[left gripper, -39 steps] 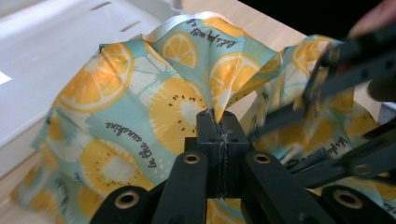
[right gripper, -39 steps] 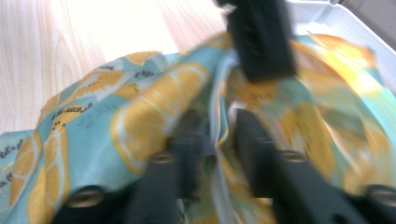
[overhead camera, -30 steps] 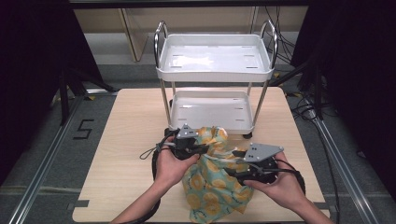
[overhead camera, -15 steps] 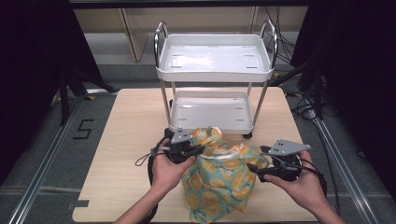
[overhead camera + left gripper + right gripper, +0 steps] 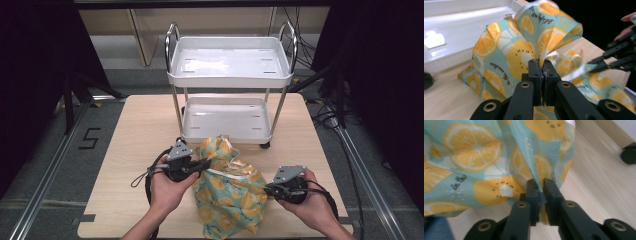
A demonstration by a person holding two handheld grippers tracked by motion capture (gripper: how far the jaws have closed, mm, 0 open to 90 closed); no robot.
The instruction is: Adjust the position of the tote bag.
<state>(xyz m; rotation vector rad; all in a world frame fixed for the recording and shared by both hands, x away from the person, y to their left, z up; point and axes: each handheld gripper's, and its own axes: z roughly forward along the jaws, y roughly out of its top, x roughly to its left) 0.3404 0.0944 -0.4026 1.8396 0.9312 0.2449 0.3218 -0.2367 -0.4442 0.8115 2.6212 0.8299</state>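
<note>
A teal cloth (image 5: 231,196) printed with orange citrus slices lies bunched on the wooden table (image 5: 140,131), in front of a white cart. My left gripper (image 5: 205,164) is shut on a fold at the cloth's upper left; in the left gripper view the jaws (image 5: 539,61) pinch the fabric (image 5: 514,50), which rises above them. My right gripper (image 5: 266,190) holds the cloth's right edge. Its jaws (image 5: 539,182) have just been closing and now clamp a thin fold of the fabric (image 5: 474,152).
A white two-tier cart (image 5: 230,80) stands on the table just behind the cloth, its lower tray (image 5: 225,136) close to the cloth's top. One black caster (image 5: 629,155) sits near my right gripper. Bare wood lies to the left and right.
The right gripper swung out to the right, then dropped back to the cloth's right edge and shut on it. The left gripper shifted a little left with its fold.
</note>
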